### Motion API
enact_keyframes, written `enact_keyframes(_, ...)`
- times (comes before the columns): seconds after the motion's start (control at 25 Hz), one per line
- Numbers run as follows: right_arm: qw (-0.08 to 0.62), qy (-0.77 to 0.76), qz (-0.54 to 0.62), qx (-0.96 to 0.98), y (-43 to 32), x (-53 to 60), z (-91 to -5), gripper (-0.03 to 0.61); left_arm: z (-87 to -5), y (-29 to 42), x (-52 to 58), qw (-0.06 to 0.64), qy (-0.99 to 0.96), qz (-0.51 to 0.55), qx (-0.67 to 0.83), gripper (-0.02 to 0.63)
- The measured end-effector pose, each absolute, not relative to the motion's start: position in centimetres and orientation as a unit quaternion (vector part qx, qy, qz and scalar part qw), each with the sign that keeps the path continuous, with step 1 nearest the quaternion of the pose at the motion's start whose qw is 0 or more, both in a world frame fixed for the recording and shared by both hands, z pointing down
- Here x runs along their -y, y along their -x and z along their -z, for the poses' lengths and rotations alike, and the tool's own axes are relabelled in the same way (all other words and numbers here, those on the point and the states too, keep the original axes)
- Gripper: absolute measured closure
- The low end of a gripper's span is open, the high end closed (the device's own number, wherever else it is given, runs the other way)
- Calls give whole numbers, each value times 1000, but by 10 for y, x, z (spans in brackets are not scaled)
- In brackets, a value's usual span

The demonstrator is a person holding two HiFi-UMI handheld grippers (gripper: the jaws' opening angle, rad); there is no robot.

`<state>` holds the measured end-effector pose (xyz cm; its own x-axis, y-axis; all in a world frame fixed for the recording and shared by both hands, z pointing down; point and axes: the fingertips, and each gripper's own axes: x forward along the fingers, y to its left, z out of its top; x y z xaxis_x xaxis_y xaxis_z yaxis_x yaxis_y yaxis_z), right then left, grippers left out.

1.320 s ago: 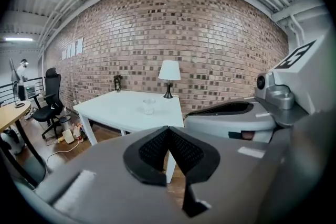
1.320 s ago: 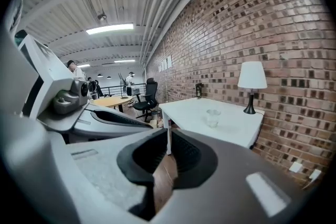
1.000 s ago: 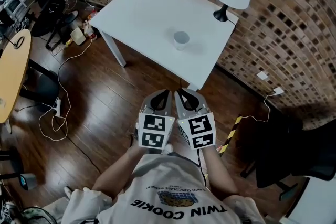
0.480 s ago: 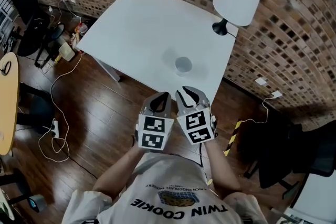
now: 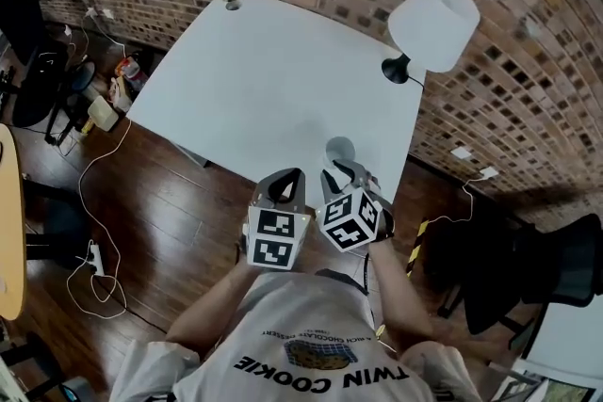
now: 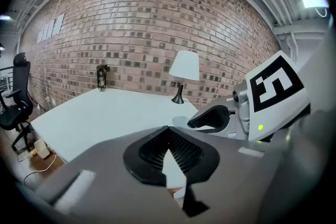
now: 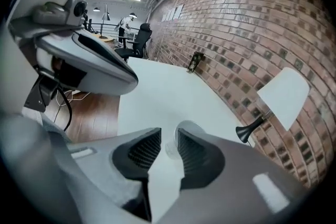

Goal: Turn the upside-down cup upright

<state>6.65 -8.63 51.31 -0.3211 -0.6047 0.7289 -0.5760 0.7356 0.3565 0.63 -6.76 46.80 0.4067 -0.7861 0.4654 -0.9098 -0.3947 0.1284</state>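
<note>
The step in hand is the approach to the cup (image 5: 339,149), a pale translucent one that stands base-up, as far as can be told, on the white tabletop (image 5: 254,80) close to its near edge. The right hand-held gripper (image 7: 167,135) points down at it with its jaws opening. The cup shows in the gap just beyond the tips, and the pads do not touch it. The left hand-held gripper (image 6: 168,131) hangs beside the right one at the tabletop's edge, its jaws pressed together at the tips on nothing.

To do this well, I would let the right jaws spread wider than the cup before going further in, then set one pad on each side of the wall, low enough that the cup cannot tip away. A light cup so near the edge could skid off if a tip nudges it first.

A second ago both hand-held grippers were over the wooden floor, well short of the table, and the cup sat well apart from them. Since then the person has come up to the edge, the right marker cube has rolled to a tilt, and its jaws, then nearly together, have parted
</note>
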Motion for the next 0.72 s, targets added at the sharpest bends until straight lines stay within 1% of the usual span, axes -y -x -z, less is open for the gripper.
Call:
enact_keyframes(0.28, 512, -334, 0, 791, -65, 98, -540, 491, -474, 3, 88, 192, -829, -166, 499, 611)
enact_keyframes(0.4, 518, -330, -2, 789, -63, 104, -542, 508, -475, 7, 95, 195, -832, -163, 493, 611)
enact_keyframes(0.48, 510, -333, -9, 793, -61, 108, -539, 554, -476, 8, 100, 198, -834, -162, 489, 611)
enact_keyframes(0.6, 485, -339, -38, 806, -57, 109, -533, 560, -478, 6, 103, 199, -838, -159, 483, 611)
enact_keyframes(0.72, 432, -351, -88, 826, -53, 110, -525, 561, -479, 2, 107, 198, -841, -157, 477, 611)
